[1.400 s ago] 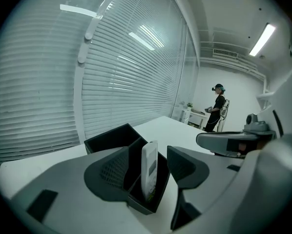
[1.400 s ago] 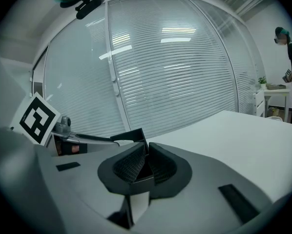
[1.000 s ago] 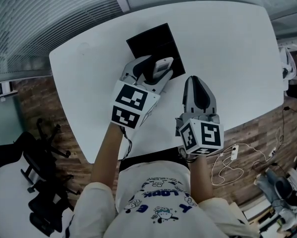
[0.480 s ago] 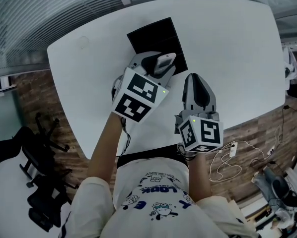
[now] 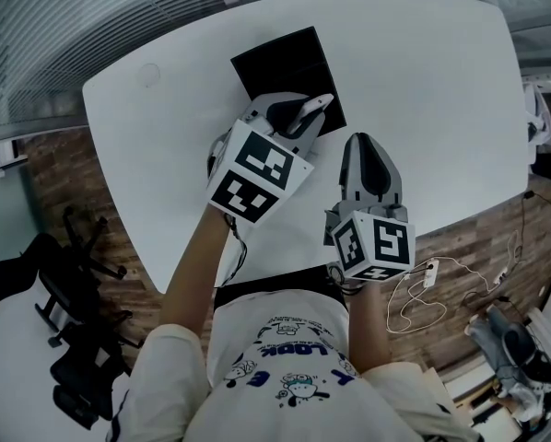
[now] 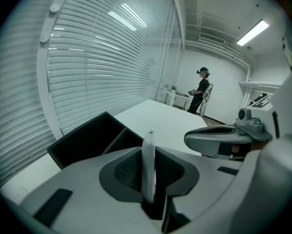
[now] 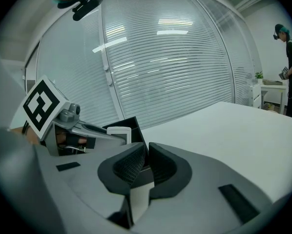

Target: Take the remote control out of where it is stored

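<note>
A white remote control [image 5: 310, 109] stands edge-on between the jaws of my left gripper [image 5: 298, 122], over the near edge of the black divided storage box [image 5: 280, 63]. The jaws are closing, and their dark pads press on both faces of the remote control [image 6: 148, 167]. Behind it in the left gripper view lies the black box [image 6: 87, 138]. My right gripper [image 5: 368, 155] hovers over the white table [image 5: 423, 81] to the right, shut and empty. In the right gripper view, the remote control [image 7: 119, 133] shows at the left in front of the box [image 7: 136, 126].
The table's near edge runs just under both grippers. Office chairs [image 5: 73, 247] stand on the floor at left, and cables [image 5: 423, 293] lie at right. A glass wall with blinds [image 6: 97, 57] borders the table's far side. A person [image 6: 202, 89] stands far off.
The left gripper's jaws have narrowed from wide open onto the remote control, which now stands edge-on between them. The right gripper has stayed in place.
</note>
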Demonstrator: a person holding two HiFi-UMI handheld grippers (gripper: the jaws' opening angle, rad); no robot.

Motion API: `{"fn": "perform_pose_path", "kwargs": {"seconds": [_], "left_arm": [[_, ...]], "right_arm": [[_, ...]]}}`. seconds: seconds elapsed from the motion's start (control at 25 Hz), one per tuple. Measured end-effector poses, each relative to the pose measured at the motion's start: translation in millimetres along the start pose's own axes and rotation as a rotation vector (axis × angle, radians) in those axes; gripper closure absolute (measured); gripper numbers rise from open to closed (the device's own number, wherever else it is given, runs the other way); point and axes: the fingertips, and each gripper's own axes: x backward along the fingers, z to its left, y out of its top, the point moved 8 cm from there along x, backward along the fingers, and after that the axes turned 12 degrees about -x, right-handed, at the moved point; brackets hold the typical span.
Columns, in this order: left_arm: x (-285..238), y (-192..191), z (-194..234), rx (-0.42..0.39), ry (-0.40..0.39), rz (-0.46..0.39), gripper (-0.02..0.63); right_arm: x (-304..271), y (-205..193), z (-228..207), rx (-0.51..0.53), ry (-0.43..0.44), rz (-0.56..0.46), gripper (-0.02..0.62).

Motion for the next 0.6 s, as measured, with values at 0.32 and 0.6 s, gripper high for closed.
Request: {"fn": "perform_pose_path", "kwargs": {"seconds": [0.32, 0.6], "left_arm": [[11.4, -6.2, -2.6, 0.042, 0.057, -0.044, 0.531], [28.8, 1.0, -3.6, 0.052, 0.091, -0.098, 0.532]], "right_arm": [[3.3, 0.1, 6.7, 0.006, 0.008, 0.0, 0.554], [9.1, 4.3, 13.5, 0.016, 0.017, -0.01, 0.554]]}}
